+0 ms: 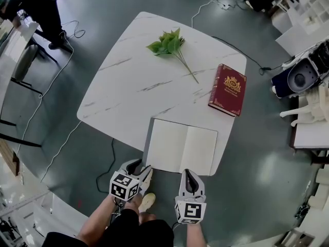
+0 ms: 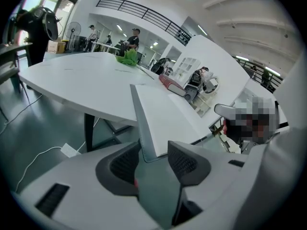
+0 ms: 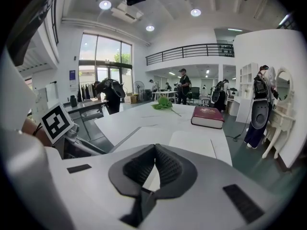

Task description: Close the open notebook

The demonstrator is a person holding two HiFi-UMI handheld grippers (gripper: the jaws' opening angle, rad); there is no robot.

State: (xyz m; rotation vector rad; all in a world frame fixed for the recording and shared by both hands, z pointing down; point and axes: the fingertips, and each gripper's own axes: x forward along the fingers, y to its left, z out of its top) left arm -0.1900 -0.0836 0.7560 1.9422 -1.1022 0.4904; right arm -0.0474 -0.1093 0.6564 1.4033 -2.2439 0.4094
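Observation:
An open notebook [image 1: 182, 147] with blank cream pages lies flat at the near edge of the white marble table [image 1: 133, 81]. My left gripper [image 1: 142, 167] is at its near left corner and stands open. In the left gripper view the grey cover corner [image 2: 144, 138] pokes in between the pads [image 2: 184, 163], which do not press on it. My right gripper [image 1: 188, 173] hangs just off the notebook's near edge, close to the spine, shut with nothing in it. In the right gripper view its tips [image 3: 154, 148] meet, and the pages [image 3: 192, 140] lie beyond them.
A red hardcover book [image 1: 227, 89] lies to the right behind the notebook, and a green leafy sprig [image 1: 169, 44] lies at the far middle. Cables [image 1: 51, 81] trail over the floor. A person [image 1: 43, 4] stands at the far left, and white furniture [image 1: 308, 112] is at the right.

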